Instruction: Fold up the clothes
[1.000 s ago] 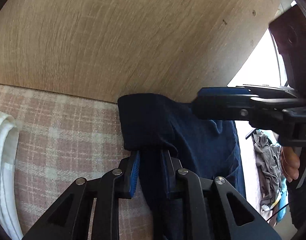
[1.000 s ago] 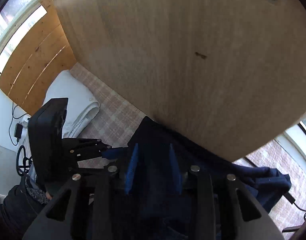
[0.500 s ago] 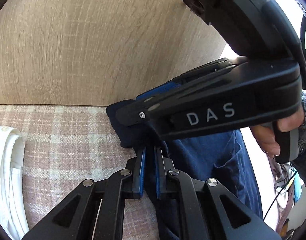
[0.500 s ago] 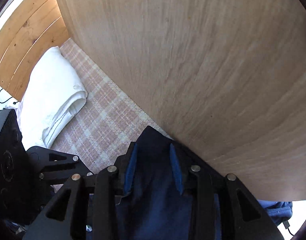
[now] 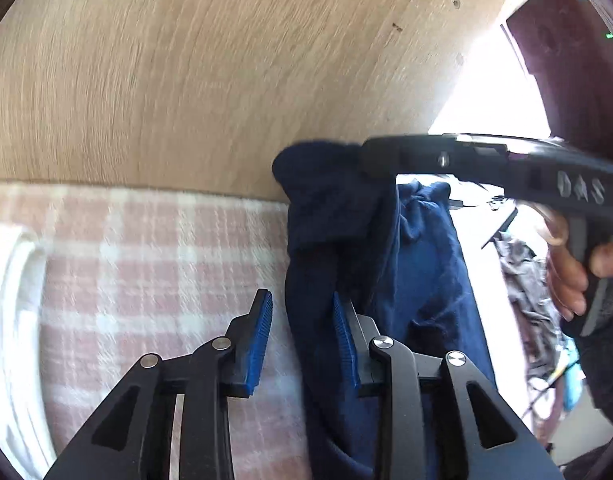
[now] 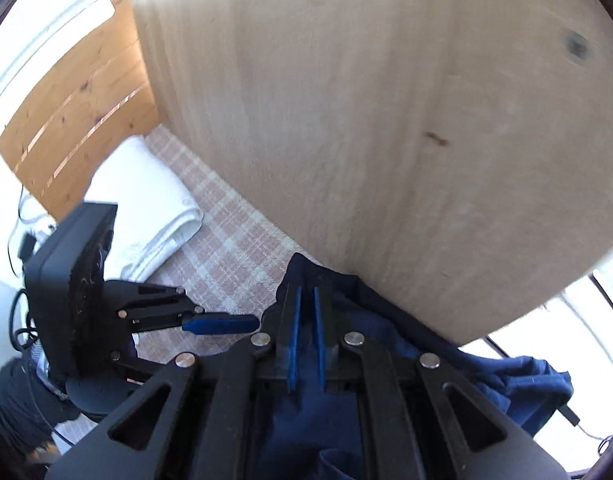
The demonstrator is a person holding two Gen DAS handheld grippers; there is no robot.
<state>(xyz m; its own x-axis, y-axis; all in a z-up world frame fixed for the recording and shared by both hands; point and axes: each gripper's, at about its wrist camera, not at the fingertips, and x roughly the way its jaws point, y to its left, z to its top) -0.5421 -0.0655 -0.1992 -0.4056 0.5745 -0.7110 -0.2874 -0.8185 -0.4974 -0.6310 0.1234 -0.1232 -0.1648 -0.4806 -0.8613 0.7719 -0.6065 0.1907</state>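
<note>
A navy blue garment (image 5: 410,264) hangs bunched over the pink plaid surface (image 5: 146,272), against a light wooden board. My left gripper (image 5: 302,300) is open; the cloth hangs against its right pad (image 5: 342,332) and is not pinched. My right gripper (image 6: 305,292) is shut on the top edge of the navy garment (image 6: 370,312). It also shows in the left wrist view (image 5: 376,160), holding the cloth's upper corner. The left gripper shows in the right wrist view (image 6: 222,324), just left of the cloth.
A folded white garment (image 6: 146,204) lies on the plaid surface (image 6: 230,248) to the left, and at the left wrist view's edge (image 5: 10,320). The wooden board (image 6: 366,120) stands close behind. Grey clothes (image 5: 526,280) lie at the right.
My left gripper has opened and let go of the navy cloth. My right gripper has closed on the cloth's top edge and swung off to the right.
</note>
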